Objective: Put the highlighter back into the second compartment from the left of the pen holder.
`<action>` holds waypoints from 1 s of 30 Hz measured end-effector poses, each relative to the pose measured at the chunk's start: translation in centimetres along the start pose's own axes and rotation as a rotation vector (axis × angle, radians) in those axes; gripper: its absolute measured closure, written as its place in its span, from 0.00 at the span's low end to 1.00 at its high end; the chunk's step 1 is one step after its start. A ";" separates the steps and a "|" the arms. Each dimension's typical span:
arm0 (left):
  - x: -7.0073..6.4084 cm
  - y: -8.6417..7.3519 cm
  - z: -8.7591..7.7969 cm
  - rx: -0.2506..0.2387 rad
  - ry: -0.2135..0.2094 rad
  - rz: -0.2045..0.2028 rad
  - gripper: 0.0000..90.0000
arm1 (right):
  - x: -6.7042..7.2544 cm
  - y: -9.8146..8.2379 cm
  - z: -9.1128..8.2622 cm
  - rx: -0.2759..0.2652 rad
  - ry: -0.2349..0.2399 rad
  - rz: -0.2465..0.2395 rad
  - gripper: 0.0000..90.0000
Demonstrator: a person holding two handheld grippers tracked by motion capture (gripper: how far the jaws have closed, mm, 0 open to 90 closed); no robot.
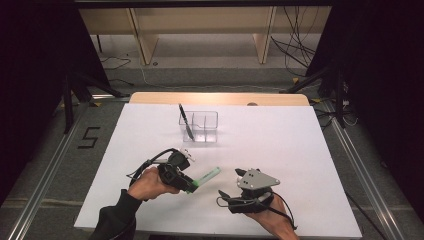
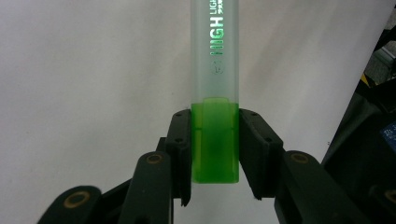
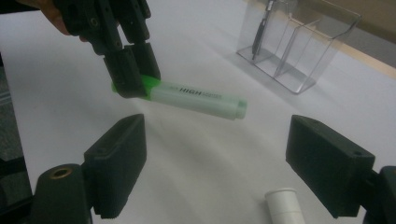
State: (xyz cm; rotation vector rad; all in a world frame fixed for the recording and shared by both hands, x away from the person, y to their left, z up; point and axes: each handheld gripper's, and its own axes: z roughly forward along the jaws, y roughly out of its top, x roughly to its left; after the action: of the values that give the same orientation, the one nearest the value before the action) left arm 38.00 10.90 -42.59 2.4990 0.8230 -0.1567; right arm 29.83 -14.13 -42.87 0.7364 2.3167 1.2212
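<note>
My left gripper (image 2: 215,140) is shut on the bright green end of a highlighter (image 2: 215,70). Its pale frosted barrel, printed "HIGH LIGHT", sticks out past the jaws. In the high view the left gripper (image 1: 189,186) holds the highlighter (image 1: 207,176) roughly level, just above the white table, left of centre near the front. In the right gripper view the left gripper (image 3: 137,77) and highlighter (image 3: 196,99) lie ahead. My right gripper (image 3: 224,158) stands open with only bare table between its jaws. The right gripper (image 1: 230,184) sits to the highlighter's right.
A clear divided organizer (image 1: 200,127) stands at the table's middle back, with a black pen (image 1: 186,121) leaning in its left compartment. Organizer (image 3: 299,46) and pen (image 3: 261,28) lie beyond the highlighter. A small white cylinder (image 3: 285,205) lies by the right jaw.
</note>
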 end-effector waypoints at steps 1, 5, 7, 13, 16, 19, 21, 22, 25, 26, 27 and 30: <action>-0.1 0.0 0.0 0.001 0.001 0.003 0.74 | 0.1 0.0 0.0 0.007 -0.004 -0.015 0.24; -0.4 0.1 -0.1 0.008 -0.007 0.015 0.74 | 0.7 0.0 0.3 0.022 -0.019 -0.068 0.24; -0.6 0.2 -0.2 0.014 -0.008 0.028 0.74 | 1.0 0.1 0.5 0.025 -0.021 -0.100 0.24; -1.6 0.6 -0.2 0.023 -0.033 0.056 0.74 | 1.9 -0.1 1.0 0.042 -0.021 -0.195 0.25; -2.1 0.7 -0.2 0.033 -0.036 0.074 0.74 | 2.6 -0.2 1.2 0.055 -0.041 -0.257 0.25; -2.4 0.8 -0.2 0.037 -0.036 0.083 0.74 | 3.3 -0.3 1.4 0.054 -0.048 -0.308 0.25; -2.5 0.9 -0.1 0.044 -0.037 0.093 0.74 | 3.7 -0.3 1.5 0.054 -0.058 -0.338 0.26; -2.6 0.9 0.0 0.048 -0.038 0.092 0.74 | 3.9 -0.4 1.6 0.056 -0.062 -0.353 0.26; -3.0 0.9 0.2 0.059 -0.038 0.096 0.74 | 4.5 -0.4 1.7 0.063 -0.070 -0.392 0.26; -3.0 0.9 0.2 0.064 -0.039 0.101 0.74 | 4.7 -0.4 1.8 0.064 -0.073 -0.408 0.27; -3.1 1.0 0.3 0.066 -0.037 0.104 0.74 | 4.9 -0.4 1.9 0.067 -0.075 -0.424 0.27; -3.2 1.0 0.3 0.076 -0.038 0.109 0.74 | 5.6 -0.6 2.2 0.074 -0.093 -0.470 0.27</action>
State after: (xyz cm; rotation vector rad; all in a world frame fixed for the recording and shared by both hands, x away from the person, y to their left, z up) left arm 35.99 8.32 -41.59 2.5964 0.6748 -0.2005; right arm 26.63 -9.59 -45.17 0.2373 2.2882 0.8739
